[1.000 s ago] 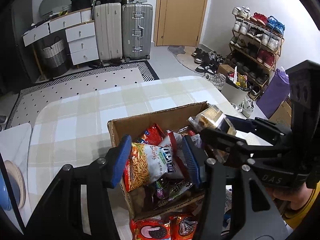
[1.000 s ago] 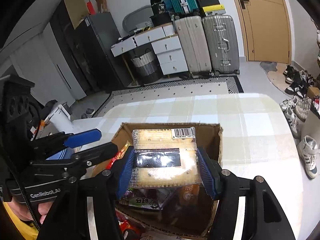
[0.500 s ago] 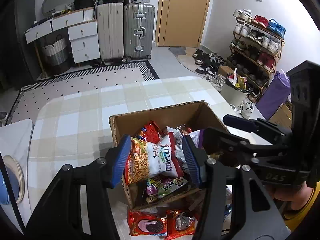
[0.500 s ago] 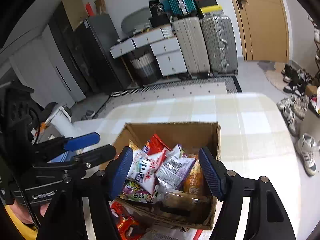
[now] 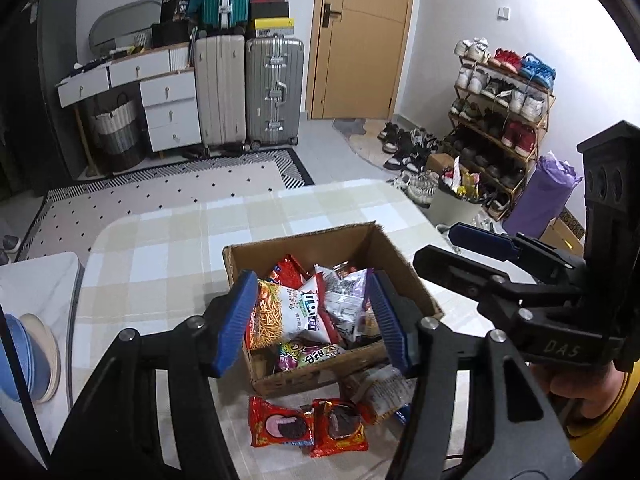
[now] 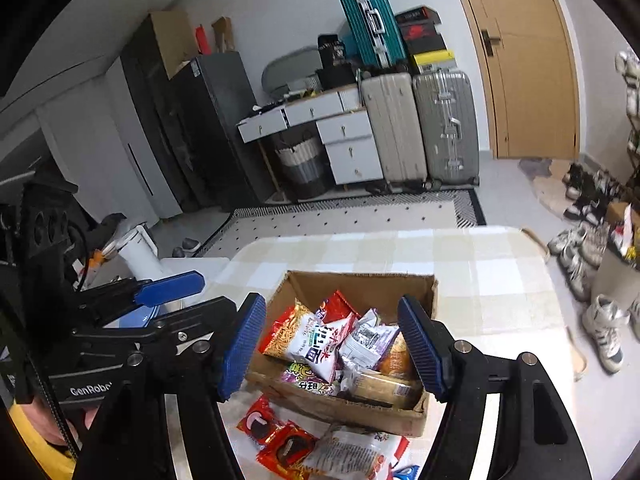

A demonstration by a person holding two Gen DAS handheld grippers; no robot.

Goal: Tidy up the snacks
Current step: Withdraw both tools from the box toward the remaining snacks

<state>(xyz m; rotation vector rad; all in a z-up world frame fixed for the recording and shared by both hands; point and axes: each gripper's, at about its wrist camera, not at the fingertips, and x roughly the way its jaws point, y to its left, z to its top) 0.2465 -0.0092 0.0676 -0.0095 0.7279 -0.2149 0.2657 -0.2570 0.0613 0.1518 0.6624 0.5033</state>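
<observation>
**Two hand-held grippers hang empty over a box of snacks**

The left hand-held gripper [image 5: 312, 320] and the right hand-held gripper [image 6: 338, 346] both hover above an open cardboard box [image 5: 404, 276] on a checked counter [image 5: 168, 264], their blue pads parted and gripping nothing. The left one's jaws have just been opening, and the right one's have lately opened too; only air lies between each pair, with the snacks showing below through the gaps.

Under the left hand-held gripper, inside the box, a white-and-orange bag of stick snacks [image 5: 280, 316] lies on top, a red packet [image 5: 286, 270] beyond it toward the far wall, a silvery purple-edged packet [image 5: 346, 292] to its right and a purple packet [image 5: 306, 354] nearer the front wall. Seen from the right hand-held gripper, a clear-wrapped pack of biscuits [image 6: 380, 386] rests low in the box's near right corner, below that gripper's right pad.

Nearer than the box, below both hand-held grippers, more snacks wait loose on the counter: two red cookie packets [image 5: 308, 426] side by side and a clear-wrapped packet [image 6: 344, 454] just to their right. A hand [image 5: 580, 390] in a yellow sleeve carries the right hand-held gripper, which reaches in from the right in the left wrist view. Stacked bowls [image 5: 32, 360] sit on a white surface off to the left gripper's left.
</observation>
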